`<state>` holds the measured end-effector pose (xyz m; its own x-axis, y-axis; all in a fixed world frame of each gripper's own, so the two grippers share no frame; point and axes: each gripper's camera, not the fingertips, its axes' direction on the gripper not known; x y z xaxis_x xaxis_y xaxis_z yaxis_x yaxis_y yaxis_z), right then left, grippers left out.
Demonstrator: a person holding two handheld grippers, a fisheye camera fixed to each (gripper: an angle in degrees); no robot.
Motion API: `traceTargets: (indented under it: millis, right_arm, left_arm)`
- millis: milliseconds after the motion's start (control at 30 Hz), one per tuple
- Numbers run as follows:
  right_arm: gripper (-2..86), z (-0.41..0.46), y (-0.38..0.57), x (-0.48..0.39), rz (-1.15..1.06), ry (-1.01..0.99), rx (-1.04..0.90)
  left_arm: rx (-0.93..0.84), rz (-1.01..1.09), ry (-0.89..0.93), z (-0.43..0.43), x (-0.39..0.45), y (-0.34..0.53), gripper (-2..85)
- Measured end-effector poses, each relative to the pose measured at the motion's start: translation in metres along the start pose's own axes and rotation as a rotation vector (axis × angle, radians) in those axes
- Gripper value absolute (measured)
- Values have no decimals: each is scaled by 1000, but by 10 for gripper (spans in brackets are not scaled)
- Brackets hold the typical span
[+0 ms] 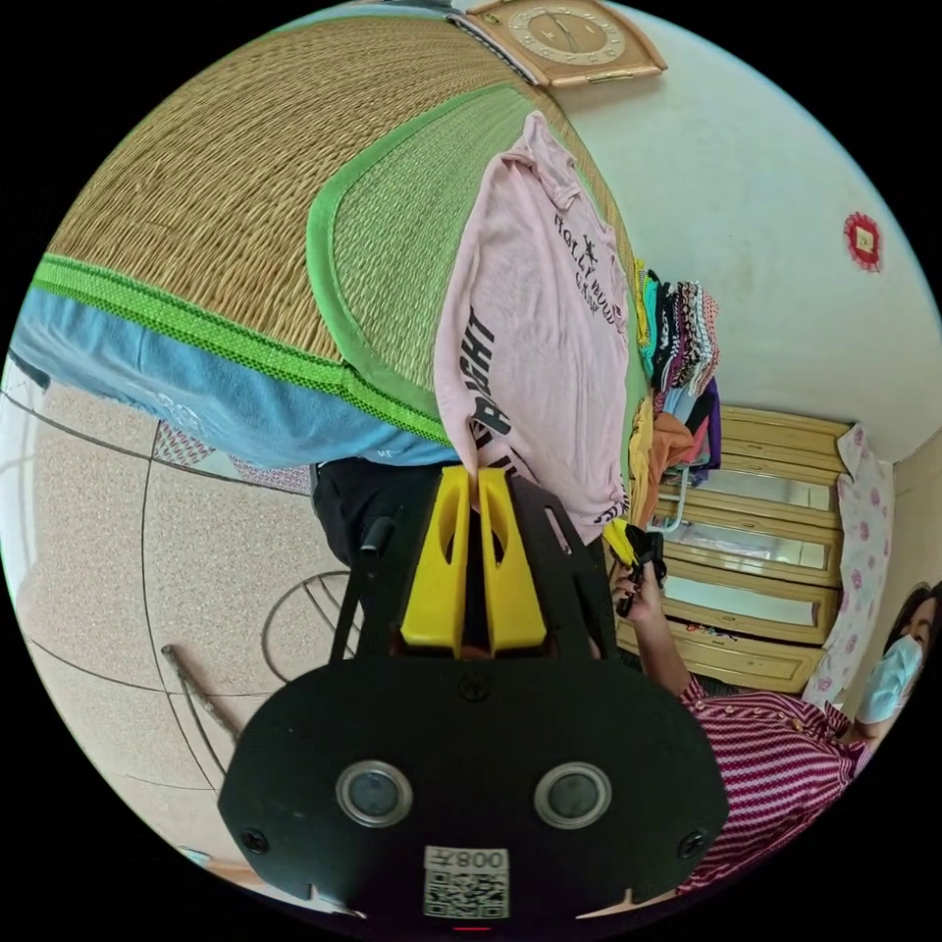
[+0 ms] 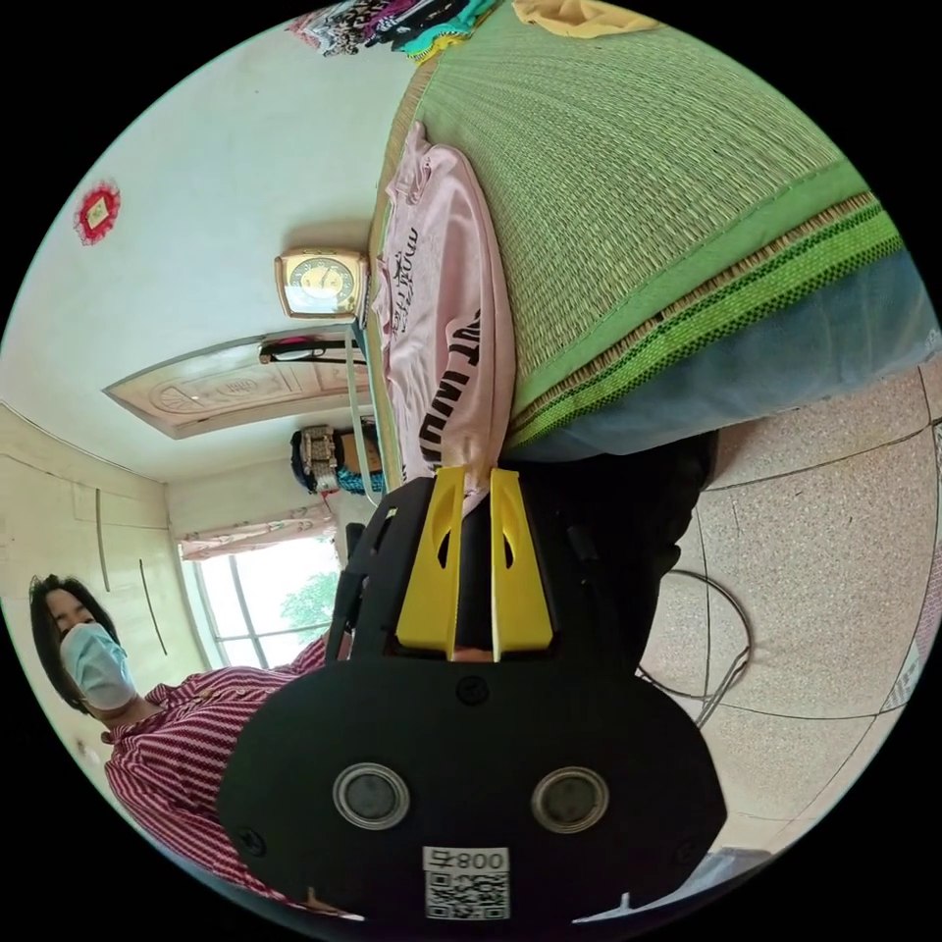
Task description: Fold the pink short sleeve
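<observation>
The pink short sleeve shirt (image 1: 535,343) with black lettering lies spread on the green mat (image 1: 392,235) on the bed, its hem hanging over the bed's edge. My left gripper (image 1: 478,483) is shut on one corner of that hem. In the left gripper view, a hand holds the right gripper (image 1: 636,549) at the other hem corner. In the right gripper view the same shirt (image 2: 442,324) runs away from me along the mat (image 2: 628,177), and my right gripper (image 2: 478,483) has the hem pinched between its yellow jaws.
A pile of folded clothes (image 1: 682,343) sits on the bed past the shirt. A wooden dresser (image 1: 746,549) stands by the wall, and a clock (image 2: 319,285) leans at the bed's head. A person in a striped shirt (image 1: 775,756) stands close. Cables (image 2: 726,638) lie on the tiled floor.
</observation>
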<state>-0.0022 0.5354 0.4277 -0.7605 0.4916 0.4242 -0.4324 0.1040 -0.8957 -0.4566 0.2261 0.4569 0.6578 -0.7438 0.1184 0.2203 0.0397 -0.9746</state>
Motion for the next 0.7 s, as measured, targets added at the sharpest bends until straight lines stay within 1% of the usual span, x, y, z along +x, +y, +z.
traceTargets:
  millis: [133, 267, 333, 467, 567, 700]
  right_arm:
    - [14, -16, 7, -25, -42, -45, 20]
    - [9, -44, 18, -42, -67, -29, 70]
    - [10, -49, 20, -39, -52, -44, 82]
    - [16, -41, 27, -35, -33, -143, 100]
    - [21, -33, 31, -39, -22, -151, 93]
    - [25, -27, 33, -48, -23, -173, 105]
  left_arm:
    - [59, 29, 34, -18, -3, 0, 15]
    - [96, 25, -24, -37, -20, 1, 15]
    - [104, -7, -6, -36, -33, 1, 19]
    - [95, -50, 47, -19, -55, 2, 48]
    - [86, -74, 97, -7, -68, 2, 67]
    - [70, -99, 96, 5, -82, 1, 70]
